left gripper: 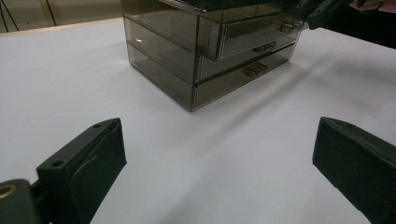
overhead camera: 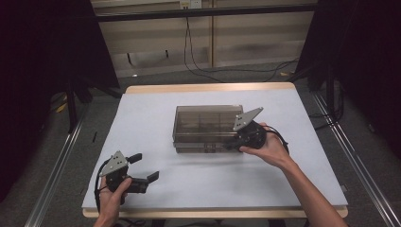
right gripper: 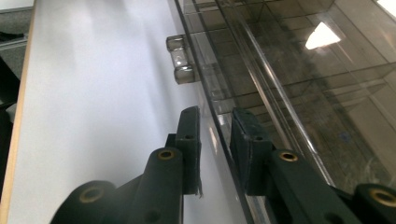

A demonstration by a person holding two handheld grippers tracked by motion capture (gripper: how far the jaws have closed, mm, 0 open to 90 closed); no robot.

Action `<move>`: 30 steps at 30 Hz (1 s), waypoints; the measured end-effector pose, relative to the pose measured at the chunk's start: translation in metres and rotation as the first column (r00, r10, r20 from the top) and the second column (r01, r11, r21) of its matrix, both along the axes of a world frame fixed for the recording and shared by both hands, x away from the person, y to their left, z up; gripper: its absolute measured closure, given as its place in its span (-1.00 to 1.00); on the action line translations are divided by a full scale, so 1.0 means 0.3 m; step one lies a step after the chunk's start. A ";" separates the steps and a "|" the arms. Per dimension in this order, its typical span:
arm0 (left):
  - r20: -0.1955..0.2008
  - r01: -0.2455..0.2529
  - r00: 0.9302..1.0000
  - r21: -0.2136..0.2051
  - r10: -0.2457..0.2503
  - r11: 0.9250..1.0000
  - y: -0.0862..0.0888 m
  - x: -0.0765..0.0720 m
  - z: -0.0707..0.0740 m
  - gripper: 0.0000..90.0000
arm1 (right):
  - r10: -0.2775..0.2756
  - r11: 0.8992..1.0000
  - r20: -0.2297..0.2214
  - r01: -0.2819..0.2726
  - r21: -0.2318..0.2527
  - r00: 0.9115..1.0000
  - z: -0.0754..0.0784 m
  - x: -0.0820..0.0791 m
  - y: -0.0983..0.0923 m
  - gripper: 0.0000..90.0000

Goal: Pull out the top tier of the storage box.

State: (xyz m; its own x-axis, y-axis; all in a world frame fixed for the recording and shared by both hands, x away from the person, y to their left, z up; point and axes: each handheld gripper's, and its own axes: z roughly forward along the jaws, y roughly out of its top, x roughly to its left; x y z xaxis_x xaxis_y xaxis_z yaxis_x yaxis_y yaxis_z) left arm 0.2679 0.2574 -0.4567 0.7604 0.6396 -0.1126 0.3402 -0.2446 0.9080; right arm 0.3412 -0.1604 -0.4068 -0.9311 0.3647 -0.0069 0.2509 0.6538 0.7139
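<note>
Right tongs [right gripper: 215, 140] clamp the unlabelled drawer box's [overhead camera: 205, 125] front; left tongs [overhead camera: 144, 168] apart.

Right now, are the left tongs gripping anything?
No. The left tongs stand wide open over bare white table, short of the drawer box.

Smoky clear three-drawer box [overhead camera: 206, 128] mid-table, upright; top drawer [left gripper: 254, 32] slightly out.
</note>
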 end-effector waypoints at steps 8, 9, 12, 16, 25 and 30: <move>0.000 -0.001 1.000 0.000 0.001 1.000 0.000 0.000 0.000 -0.94 | 0.023 1.000 0.010 -0.023 -0.012 1.000 -0.003 0.006 -0.002 0.78; 0.002 0.003 1.000 -0.003 -0.003 1.000 0.000 0.000 0.000 -0.94 | 0.026 1.000 0.010 -0.026 -0.010 1.000 -0.003 0.006 -0.002 0.78; 0.002 -0.006 1.000 0.003 0.006 1.000 0.000 -0.001 0.001 -0.94 | 0.029 0.999 0.008 -0.029 -0.015 1.000 -0.002 0.005 -0.002 0.79; 0.003 -0.005 1.000 0.001 0.004 1.000 0.000 -0.001 0.001 -0.94 | 0.040 0.999 0.014 -0.039 -0.027 0.999 0.001 0.003 0.000 0.80; 0.002 -0.005 1.000 0.001 0.005 1.000 0.000 -0.001 0.001 -0.94 | 0.055 0.998 0.015 -0.055 -0.034 0.998 0.003 0.000 0.001 0.82; 0.003 -0.001 1.000 0.000 0.001 1.000 0.003 -0.001 0.002 -0.94 | 0.074 0.997 0.010 -0.074 -0.034 0.997 0.004 -0.003 0.001 0.84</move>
